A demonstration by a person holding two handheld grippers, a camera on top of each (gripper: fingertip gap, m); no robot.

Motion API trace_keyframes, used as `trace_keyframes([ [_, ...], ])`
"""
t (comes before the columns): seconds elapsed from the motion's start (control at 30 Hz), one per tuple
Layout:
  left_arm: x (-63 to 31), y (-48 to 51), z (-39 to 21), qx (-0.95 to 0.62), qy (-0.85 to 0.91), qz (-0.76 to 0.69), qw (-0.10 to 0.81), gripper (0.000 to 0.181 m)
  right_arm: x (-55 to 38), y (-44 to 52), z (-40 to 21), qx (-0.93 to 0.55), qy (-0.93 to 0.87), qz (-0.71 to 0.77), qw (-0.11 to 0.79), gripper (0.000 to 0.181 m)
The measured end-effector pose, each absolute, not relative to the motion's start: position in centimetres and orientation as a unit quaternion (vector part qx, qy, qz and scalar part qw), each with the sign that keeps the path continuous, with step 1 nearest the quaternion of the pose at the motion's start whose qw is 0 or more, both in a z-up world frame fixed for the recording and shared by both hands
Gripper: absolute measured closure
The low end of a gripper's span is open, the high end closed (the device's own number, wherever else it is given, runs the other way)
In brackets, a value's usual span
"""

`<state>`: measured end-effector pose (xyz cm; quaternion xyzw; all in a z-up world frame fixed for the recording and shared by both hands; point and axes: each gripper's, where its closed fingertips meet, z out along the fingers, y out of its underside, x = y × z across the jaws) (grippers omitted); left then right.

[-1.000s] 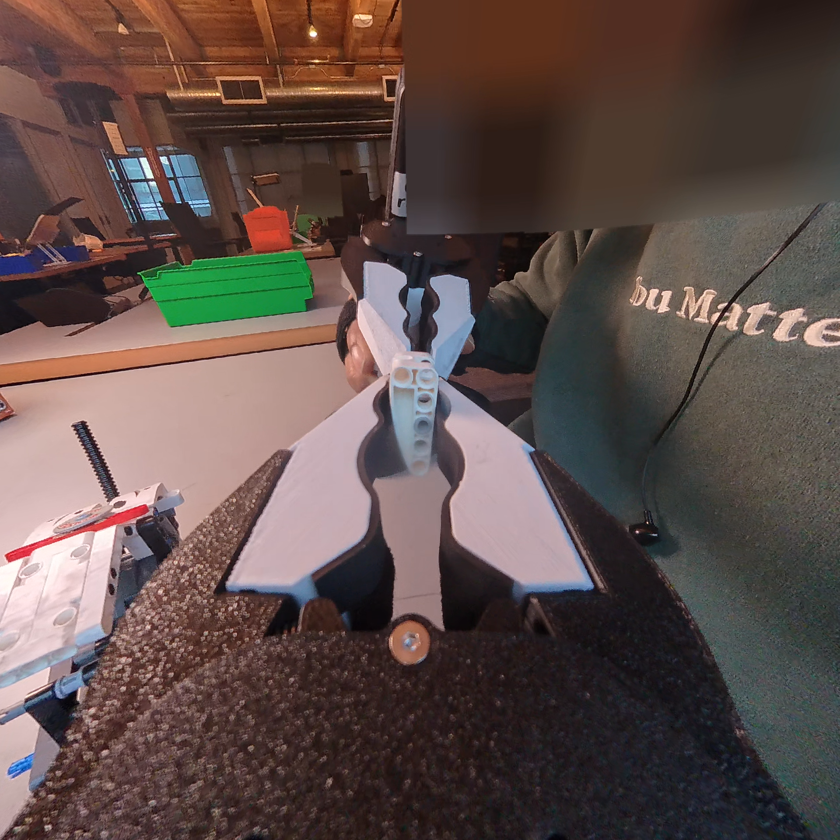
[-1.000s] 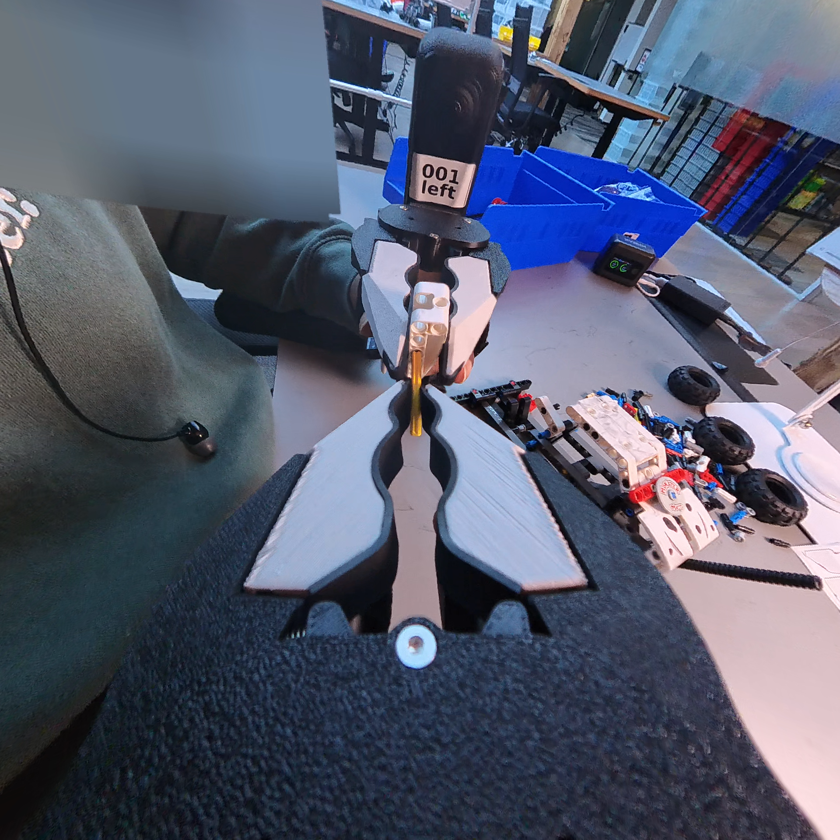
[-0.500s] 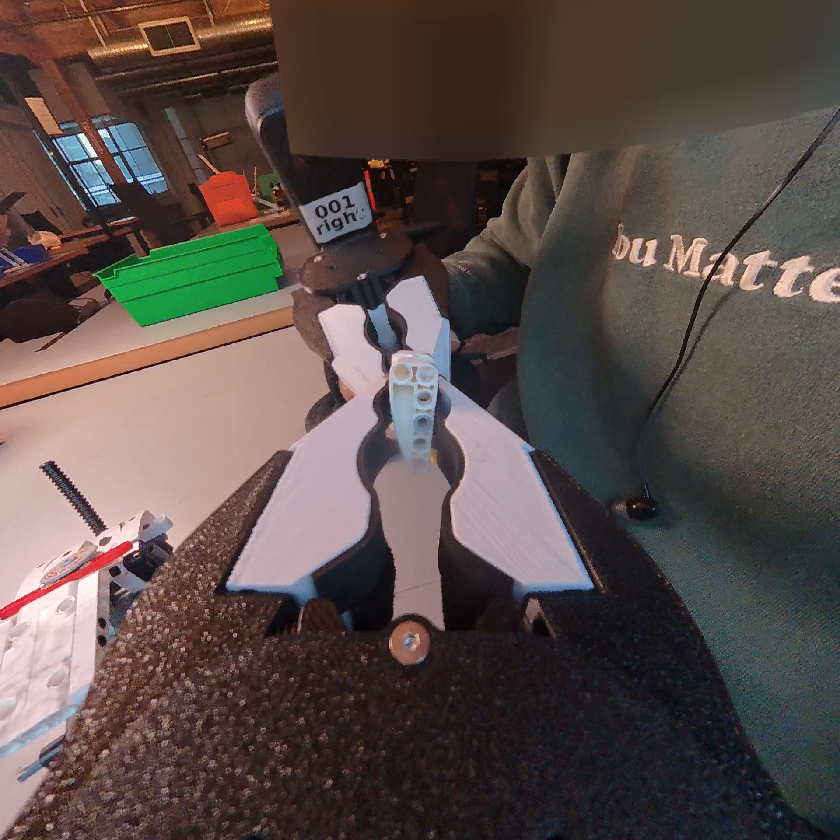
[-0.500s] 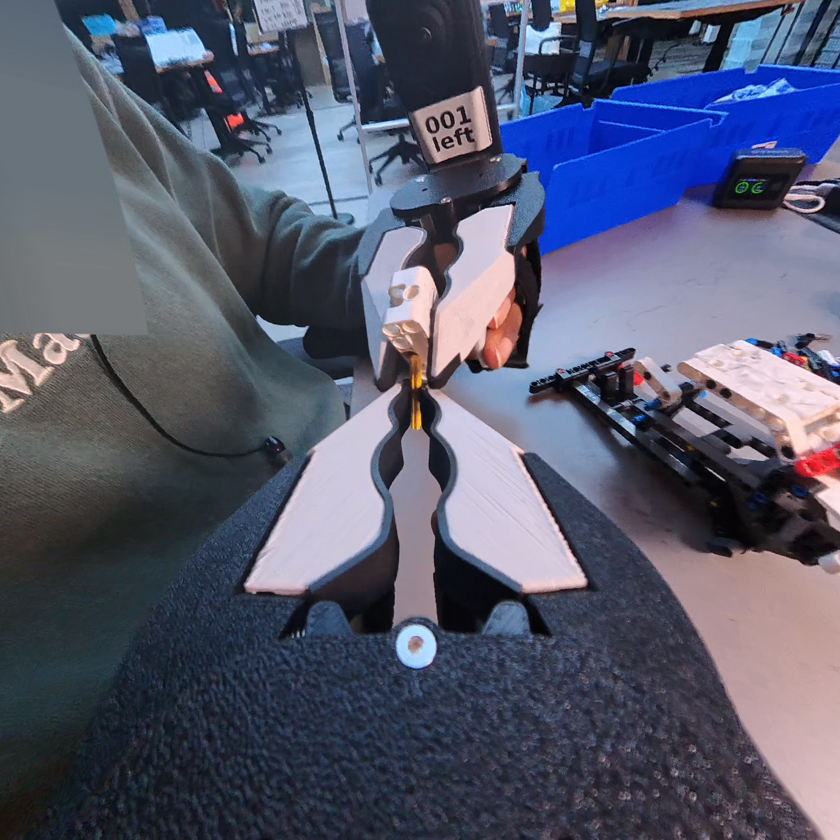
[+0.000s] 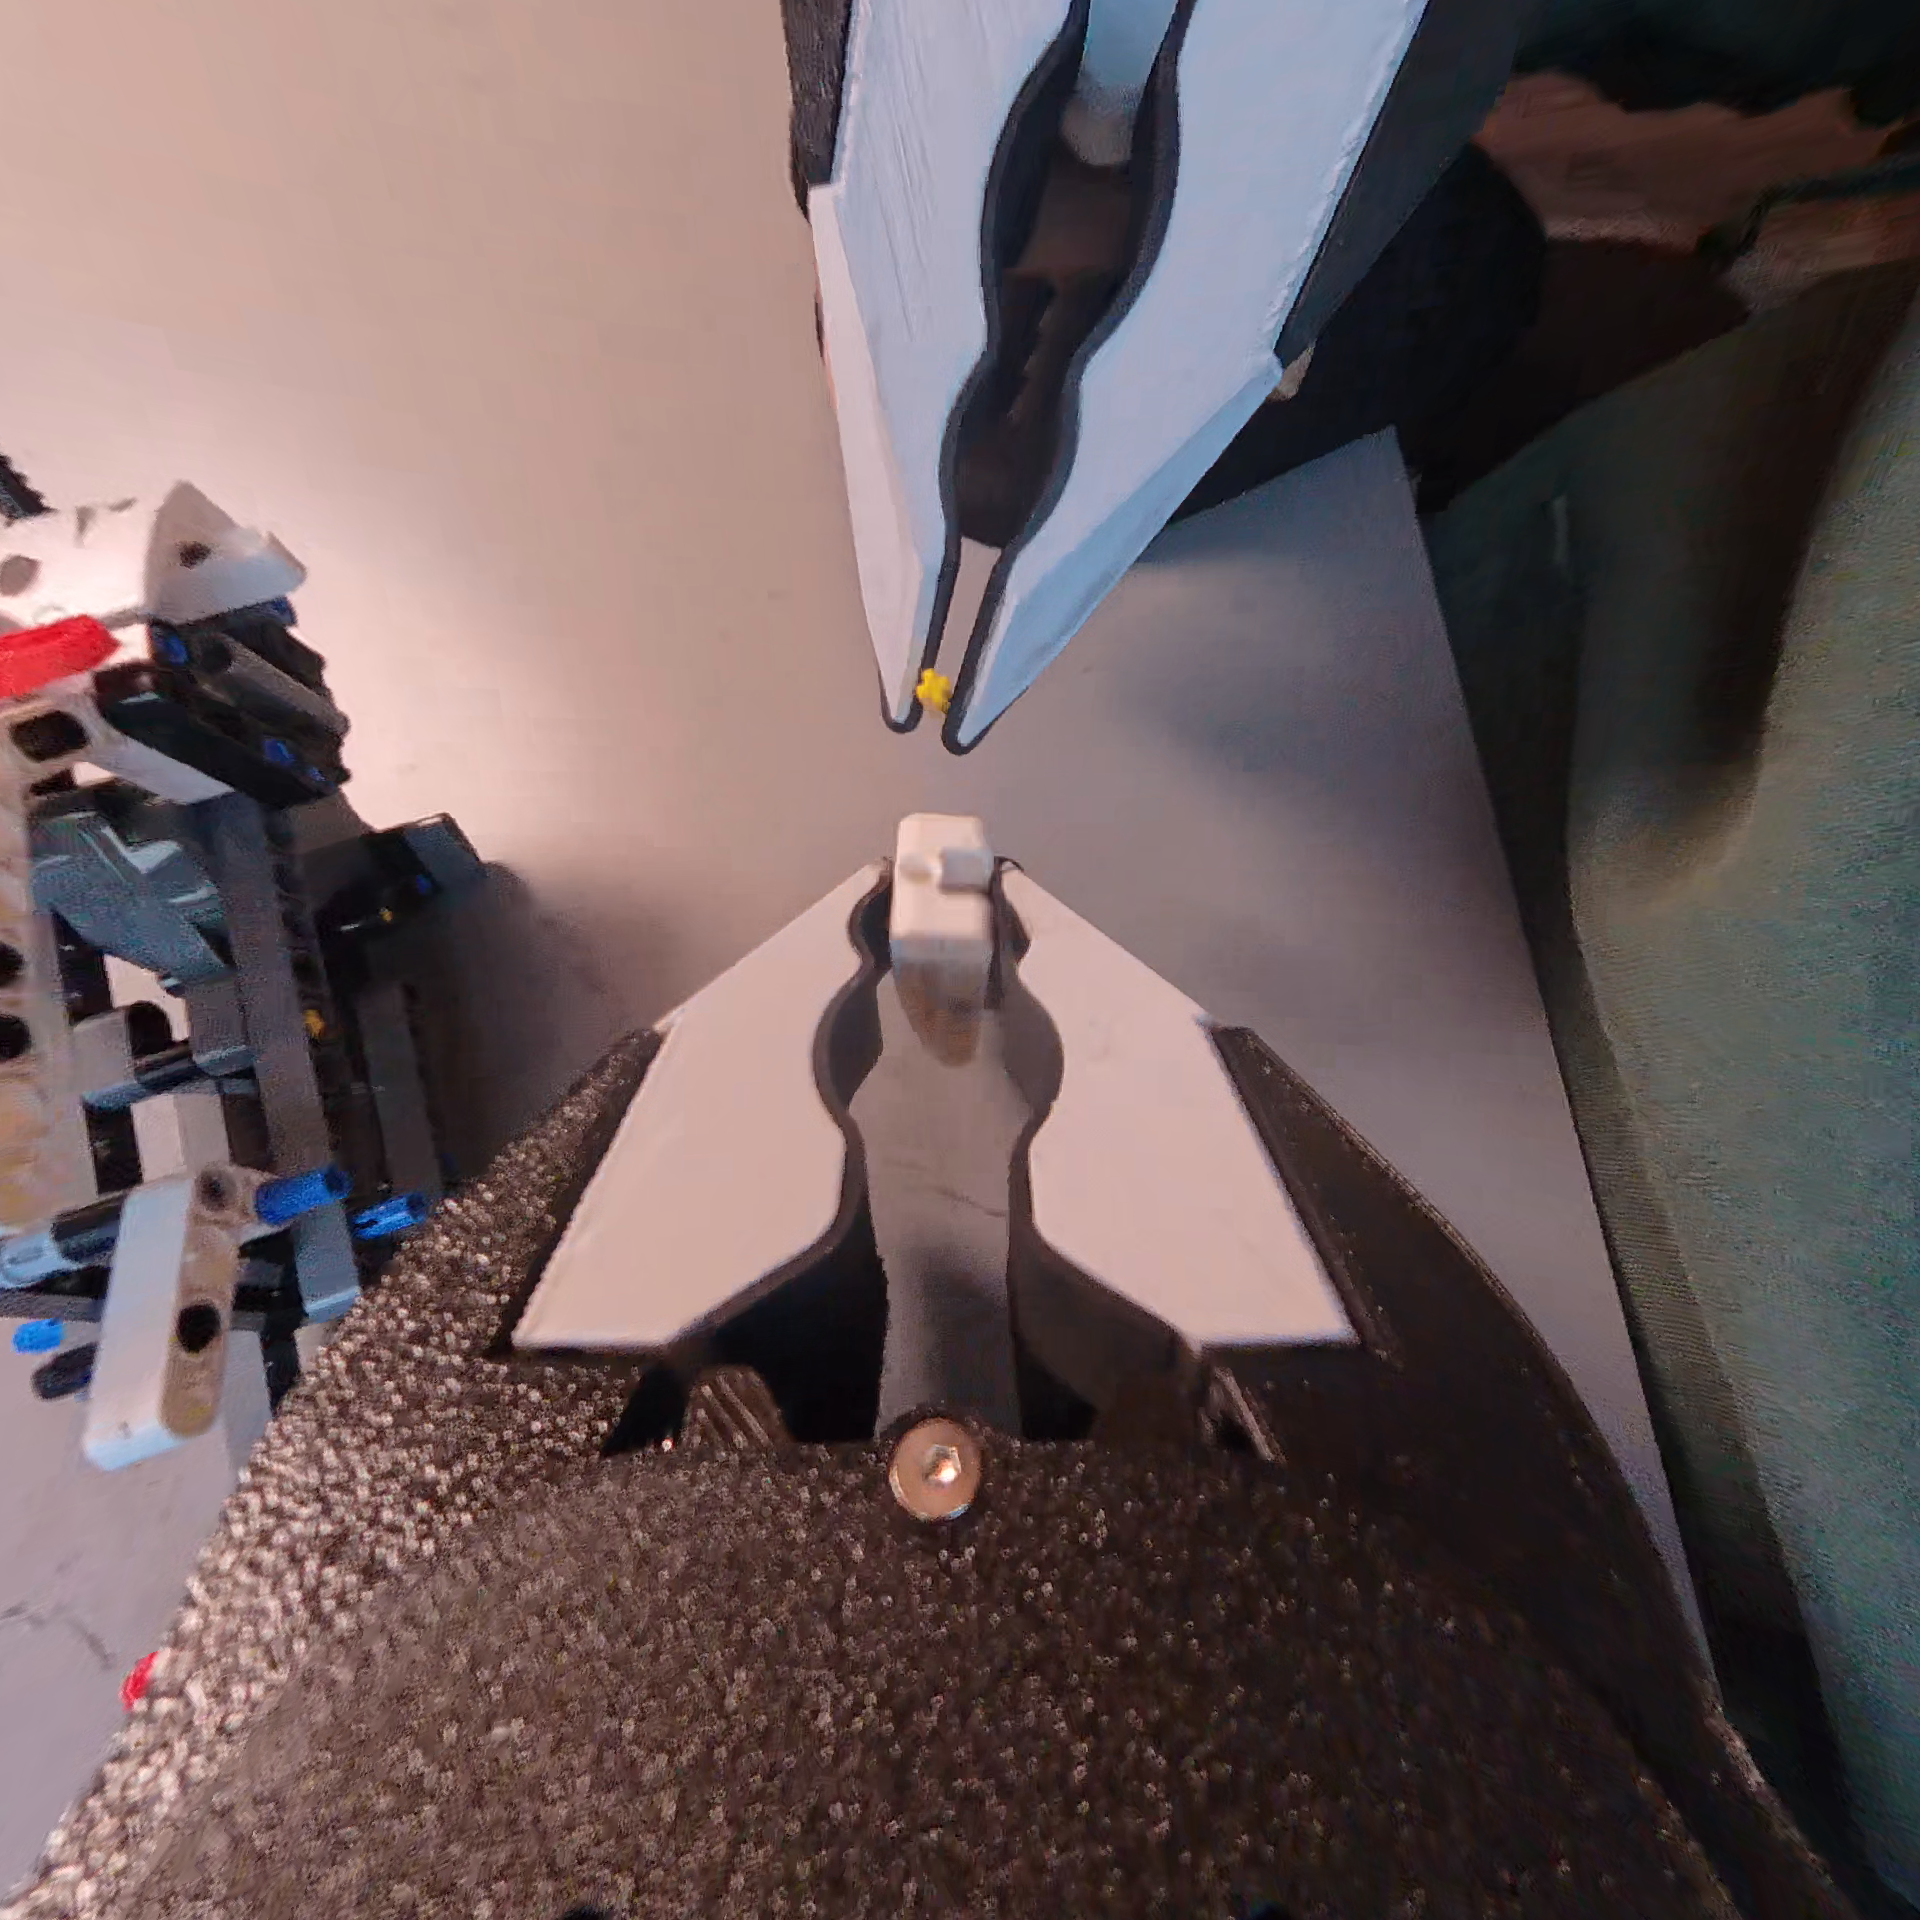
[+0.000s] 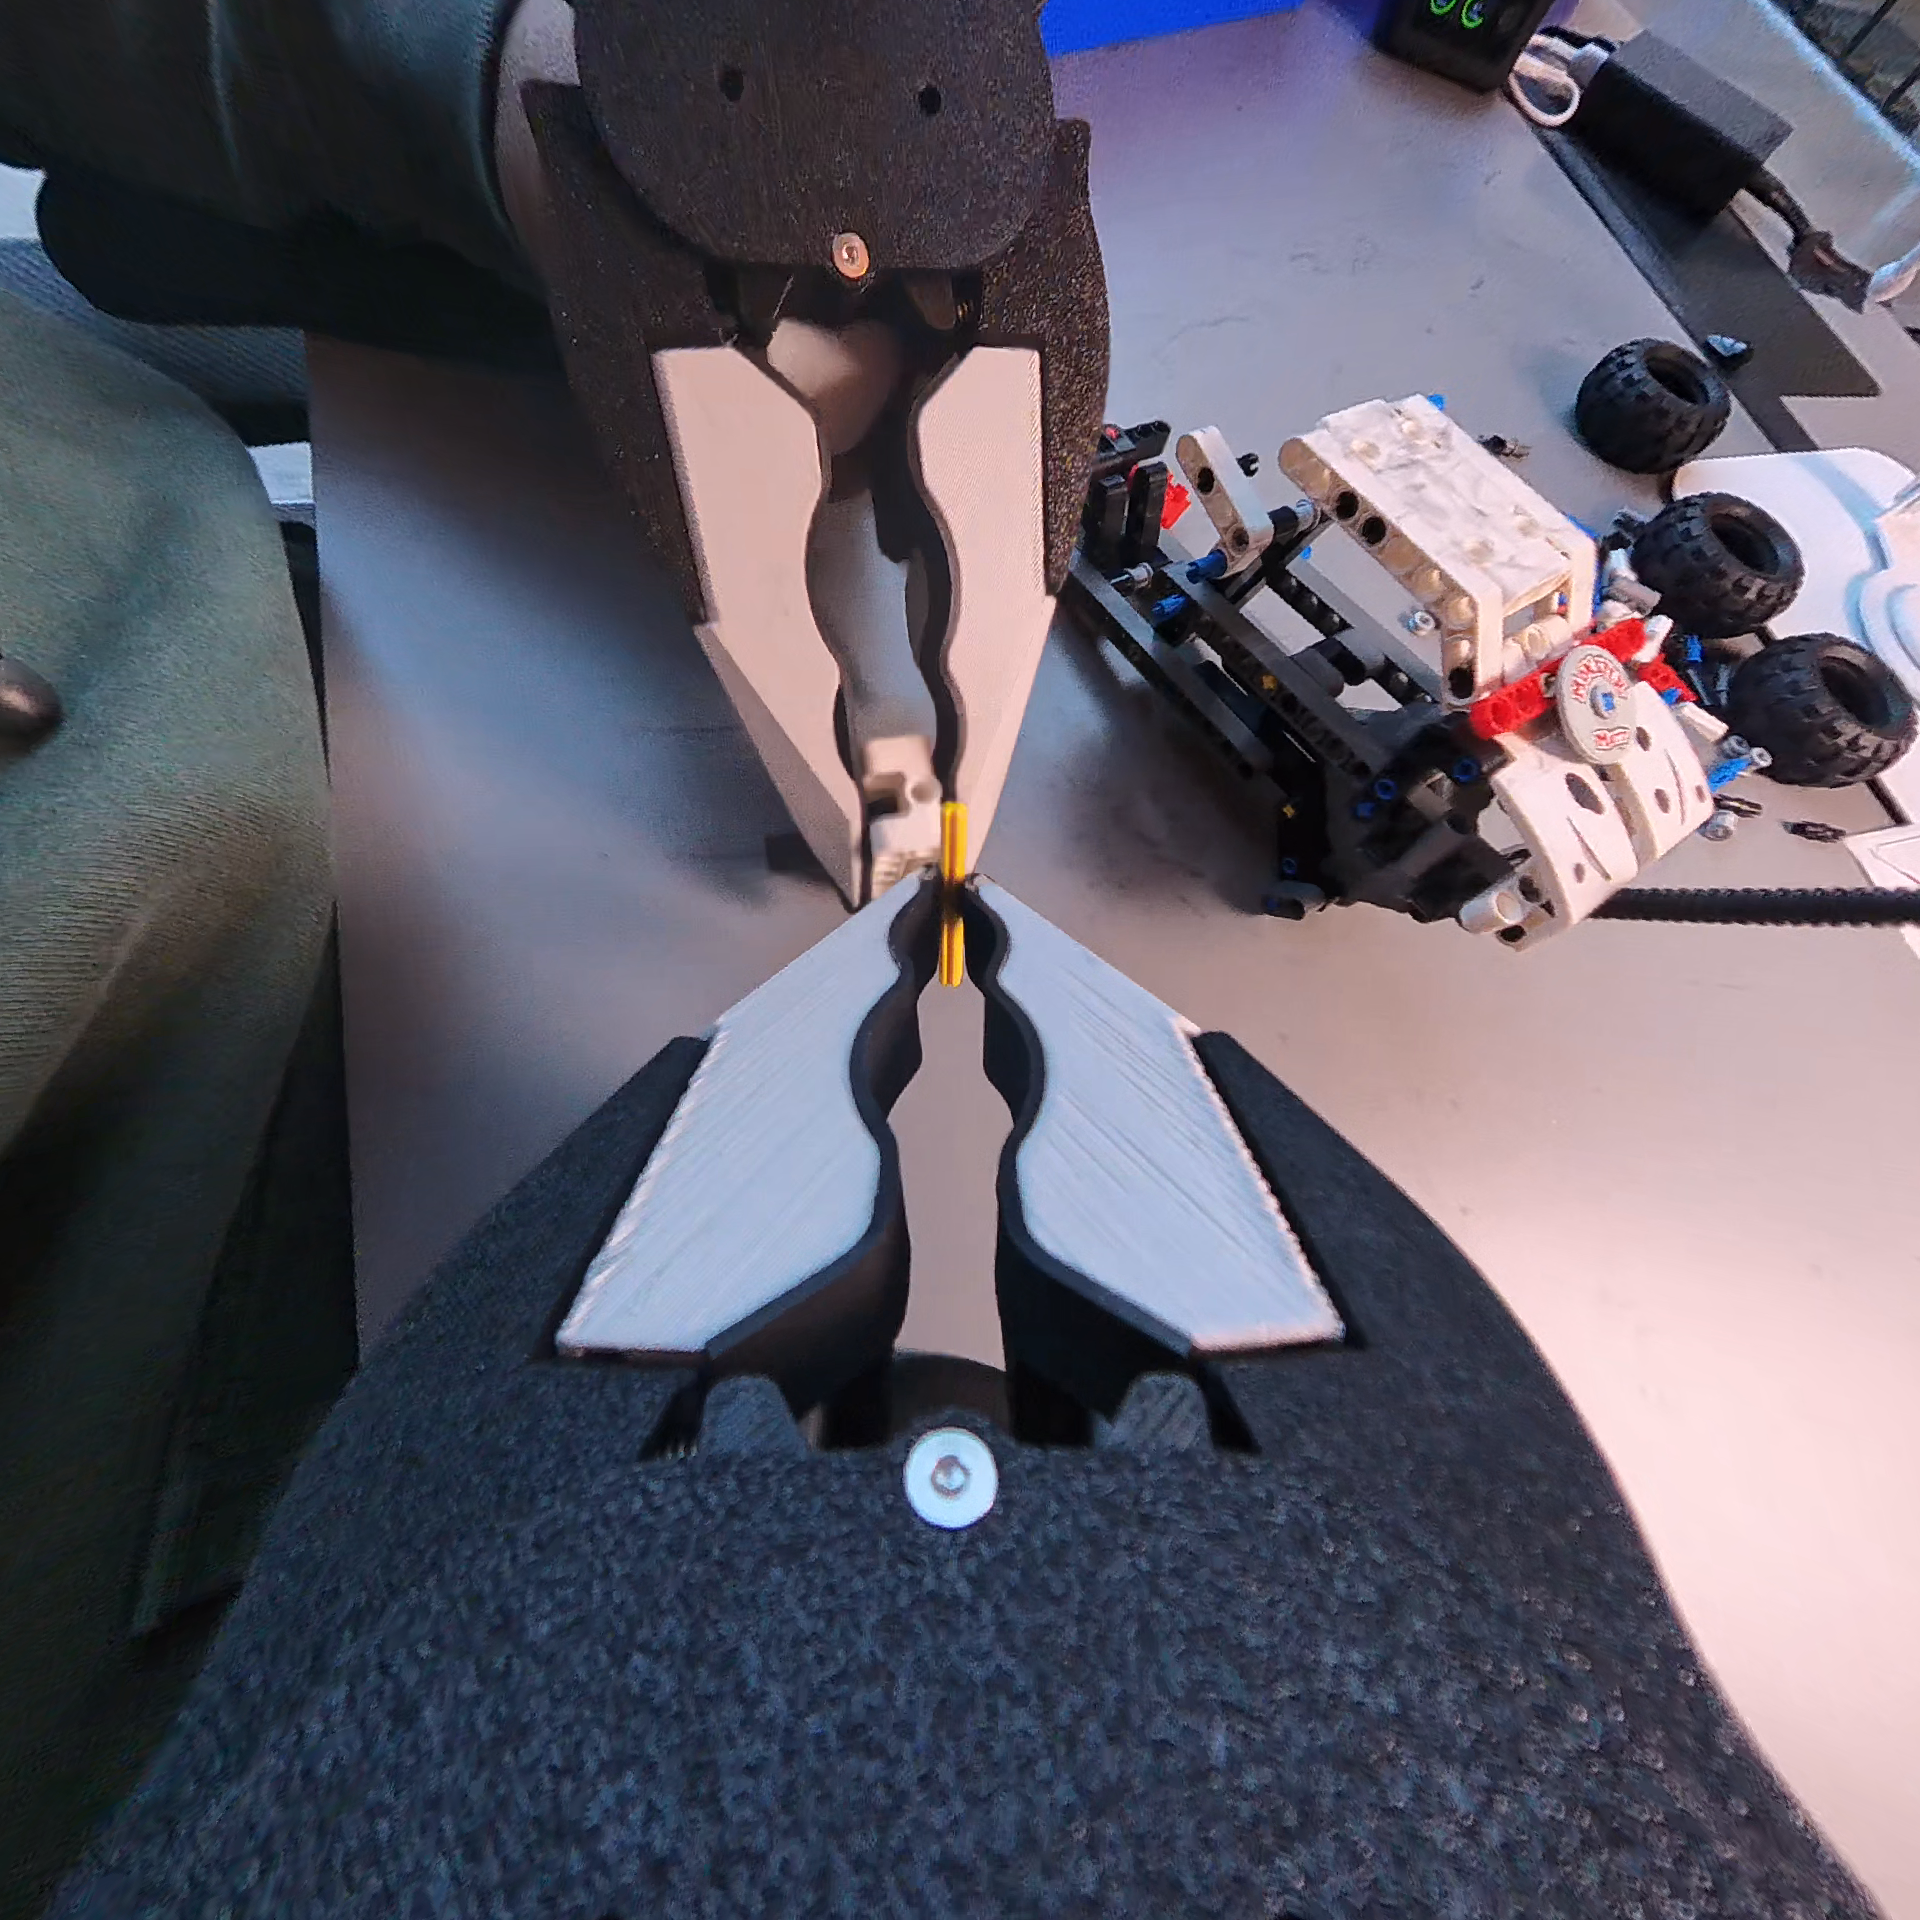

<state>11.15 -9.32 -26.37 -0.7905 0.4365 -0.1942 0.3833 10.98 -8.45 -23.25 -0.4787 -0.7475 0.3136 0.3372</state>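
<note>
My left gripper (image 5: pixel 940 873) is shut on a white studless beam (image 5: pixel 938 914), which stands out past its fingertips. My right gripper (image 6: pixel 951 881) is shut on a thin yellow axle (image 6: pixel 952 831). The two grippers face each other tip to tip, low over the grey table (image 6: pixel 1351 1143). In the left wrist view the right gripper (image 5: pixel 928 730) comes in from above with the axle's end (image 5: pixel 932 686) showing, a small gap from the beam. In the right wrist view the axle's far end lies right beside the white beam (image 6: pixel 896 795) in the left gripper (image 6: pixel 920 868).
A part-built white, black and red toy vehicle (image 6: pixel 1455 644) lies on the table to the right, also seen in the left wrist view (image 5: pixel 177 935). Three loose black tyres (image 6: pixel 1714 561) and a black threaded rod (image 6: pixel 1766 906) lie beyond it. A person's green sleeve (image 6: pixel 156 831) borders the table. My left and right fingertips are right by each other.
Both grippers have tilted down from facing the room to facing the table. The beam and the axle stay gripped, and the tips still meet closely.
</note>
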Motion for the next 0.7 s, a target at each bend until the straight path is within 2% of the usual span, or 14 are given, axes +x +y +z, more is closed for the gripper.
trace_keyframes([
  [0.1, 11.0, -9.3, -27.0, -0.799, 0.435, -0.189, 0.369, 0.15, 10.8, -8.2, -23.5, -0.476, -0.749, 0.307, 0.344, 0.179],
  [0.17, 11.1, -9.3, -25.7, -0.79, 0.42, -0.215, 0.391, 0.149, 10.7, -8.1, -23.5, -0.472, -0.75, 0.3, 0.353, 0.179],
  [0.3, 11.2, -9.3, -22.4, -0.768, 0.368, -0.291, 0.435, 0.158, 10.4, -8.4, -23.3, -0.444, -0.762, 0.288, 0.373, 0.179],
  [0.5, 10.9, -9.2, -22.0, -0.771, 0.343, -0.311, 0.437, 0.175, 9.7, -8.6, -23.2, -0.422, -0.776, 0.257, 0.393, 0.179],
  [0.6, 10.6, -9.2, -21.6, -0.77, 0.342, -0.303, 0.446, 0.177, 9.6, -8.8, -22.6, -0.418, -0.769, 0.273, 0.4, 0.178],
  [0.7, 10.5, -9.5, -19.9, -0.747, 0.311, -0.366, 0.459, 0.177, 9.6, -9.2, -20.5, -0.397, -0.741, 0.333, 0.428, 0.177],
])
